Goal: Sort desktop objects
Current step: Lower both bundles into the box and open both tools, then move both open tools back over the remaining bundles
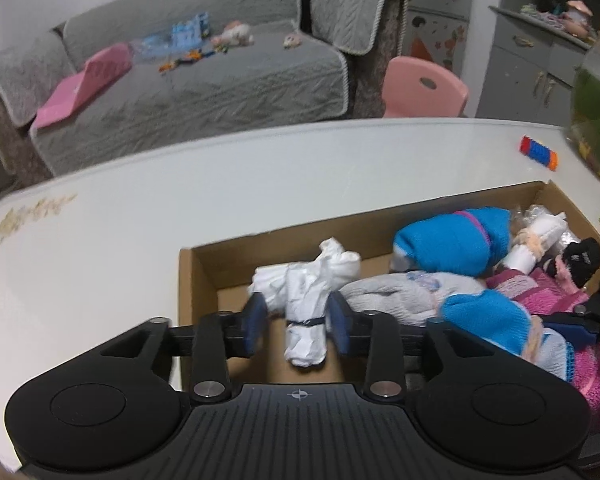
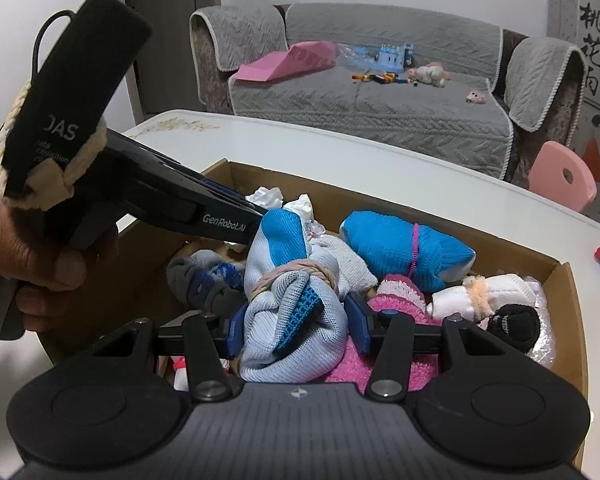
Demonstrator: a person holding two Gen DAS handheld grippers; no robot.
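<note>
Both grippers are down in the cardboard box (image 1: 198, 276). The left gripper (image 1: 298, 322) has its jaws spread on either side of a white bundle (image 1: 306, 300) tied with a black band; its pads look close to it, but I can't tell if they touch. The right gripper (image 2: 298, 326) is pinching a pale blue sock roll (image 2: 296, 316) bound with a rubber band. Behind that sit a blue roll (image 2: 404, 252), pink knit stuff (image 2: 396, 292), a white roll (image 2: 488, 292) and a black one (image 2: 516, 322). The box sits on a white table (image 1: 260, 184), with a little striped toy (image 1: 539, 152) out toward the far edge. Further back there's a grey sofa (image 1: 220, 80) and a pink chair (image 1: 424, 88).
</note>
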